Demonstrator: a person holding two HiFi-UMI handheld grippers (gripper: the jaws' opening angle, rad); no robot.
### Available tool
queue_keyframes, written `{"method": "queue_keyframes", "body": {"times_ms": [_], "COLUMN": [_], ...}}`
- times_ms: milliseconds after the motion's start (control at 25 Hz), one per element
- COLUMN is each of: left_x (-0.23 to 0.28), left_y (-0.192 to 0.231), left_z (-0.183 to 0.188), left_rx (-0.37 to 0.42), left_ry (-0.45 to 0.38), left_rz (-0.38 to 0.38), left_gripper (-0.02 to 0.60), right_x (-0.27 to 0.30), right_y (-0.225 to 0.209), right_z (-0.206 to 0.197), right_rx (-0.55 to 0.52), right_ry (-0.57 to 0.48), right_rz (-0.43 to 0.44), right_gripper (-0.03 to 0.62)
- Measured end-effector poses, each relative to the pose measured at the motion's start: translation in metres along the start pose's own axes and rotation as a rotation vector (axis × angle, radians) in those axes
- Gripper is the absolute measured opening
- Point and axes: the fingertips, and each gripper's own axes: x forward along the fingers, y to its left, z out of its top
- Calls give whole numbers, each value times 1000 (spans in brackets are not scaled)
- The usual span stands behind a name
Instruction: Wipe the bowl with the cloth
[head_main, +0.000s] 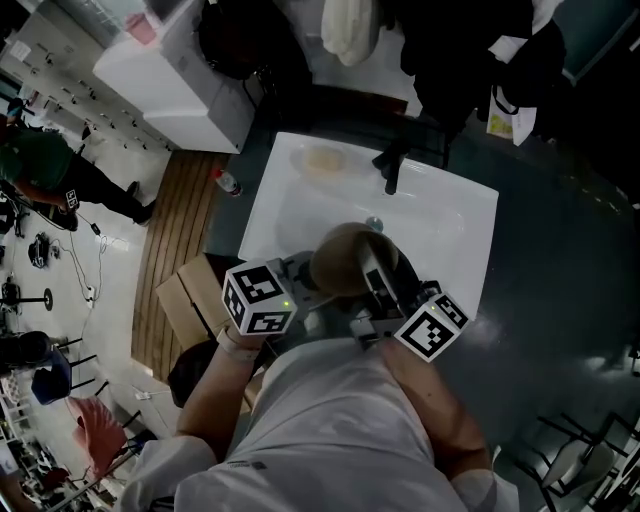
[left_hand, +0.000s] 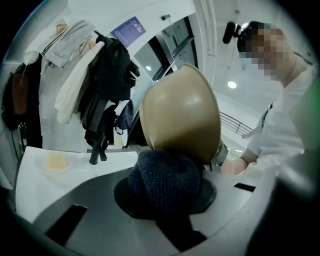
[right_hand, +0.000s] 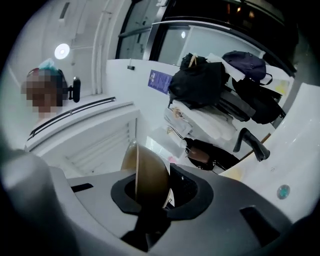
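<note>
Above the white rectangular sink (head_main: 445, 215), a tan, round, smooth-walled bowl (head_main: 343, 258) hangs in the air between the two tools, clear of the basin, just nearer the person than the small round metal drain (head_main: 374, 224).

The right tool (right_hand: 149, 200) is pinching the bowl by its rim. In the right gripper view the bowl stands edge-on, one jaw inside the wall and the other outside. In the head view this tool sits at the bowl's right, its marker cube (head_main: 432, 326) low beside the person's white shirt.

The left tool (left_hand: 167, 207) is pressed together on a bunched dark knitted cloth (left_hand: 165, 177), which bulges out beyond the jaw tips. The left gripper view shows the cloth touching the bowl's rounded outer wall at its lower part, with the bowl's outside facing that camera. In the head view this tool comes in from the bowl's left, behind its own marker cube (head_main: 258, 298).

At the far rim of the sink stands a black faucet (head_main: 392, 166). To its left a pale yellowish lump (head_main: 323, 160) lies in the basin's corner. Dark bags and light garments (left_hand: 95, 80) hang on the wall behind the sink.
</note>
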Motion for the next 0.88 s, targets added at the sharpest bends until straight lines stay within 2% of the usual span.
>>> {"method": "queue_keyframes", "body": {"times_ms": [120,240,480,720,880], "left_x": [4,12,13,-7,-31], "left_y": [-4,-16,-23,-8,10], "left_z": [-6,-12,-11,-7,4], "left_rx": [30,69,73,84,75], "left_ry": [48,90,90,88,50], "left_rz": [-7,-49,-54,-11,57], "left_gripper": [74,74,74,74,74], "right_x": [-2,-5,-9,-12,-15], "right_y": [-12,-26,-33,-38,-42], "right_z": [1,5,8,6,0], "right_rx": [30,15,5,-23,-56], "right_ry": [-19,-33,-36,-17,20], "right_rz": [-47,-102,-137,-153,-164], "right_gripper": [81,81,81,81,81]}}
